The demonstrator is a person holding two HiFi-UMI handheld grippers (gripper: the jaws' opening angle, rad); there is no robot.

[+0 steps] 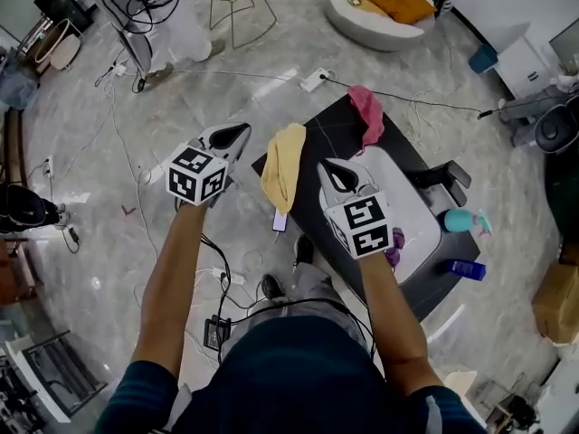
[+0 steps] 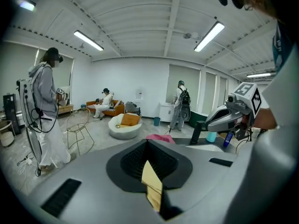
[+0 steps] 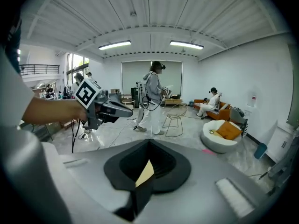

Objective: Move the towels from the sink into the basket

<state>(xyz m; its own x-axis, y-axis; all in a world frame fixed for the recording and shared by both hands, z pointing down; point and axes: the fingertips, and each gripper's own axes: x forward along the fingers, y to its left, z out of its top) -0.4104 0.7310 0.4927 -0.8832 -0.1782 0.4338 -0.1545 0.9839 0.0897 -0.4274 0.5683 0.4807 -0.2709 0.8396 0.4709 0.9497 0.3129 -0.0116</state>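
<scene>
Towel [image 1: 283, 174], yellow, hangs between my left gripper [image 1: 237, 134] and right gripper [image 1: 330, 170], each clamped shut on its edge, the sink [image 1: 409, 204] beyond my right; such shallow bites could slip, dropping it.

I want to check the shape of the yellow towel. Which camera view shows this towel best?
The head view: the whole yellow towel hangs between the left claw and right claw. Each gripper view shows only a small yellow strip pinched in that claw's shut jaws.
</scene>
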